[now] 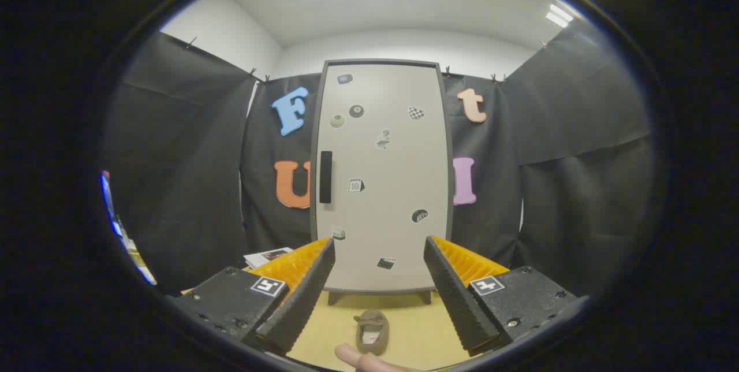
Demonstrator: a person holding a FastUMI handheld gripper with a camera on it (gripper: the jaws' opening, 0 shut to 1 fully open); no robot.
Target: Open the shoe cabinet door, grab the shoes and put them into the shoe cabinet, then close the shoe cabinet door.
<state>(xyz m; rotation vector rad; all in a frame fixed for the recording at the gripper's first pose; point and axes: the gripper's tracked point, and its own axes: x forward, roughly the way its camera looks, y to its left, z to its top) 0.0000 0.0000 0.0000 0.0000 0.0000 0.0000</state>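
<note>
A tall pale shoe cabinet (384,187) stands beyond my fingers against the black cloth wall, its door shut. A dark vertical handle (325,177) sits on the door's left edge, and several small stickers dot the door. A small grey-brown shoe (371,331) lies on the tan floor just in front of the cabinet's feet, low between my fingers. My gripper (379,250) is open, its fingers spread wide with nothing between them, well short of the cabinet.
A person's fingertip (358,359) shows close under the shoe. A flat printed sheet (267,256) lies on the floor left of the cabinet, behind my left finger. Black cloth walls close in on both sides.
</note>
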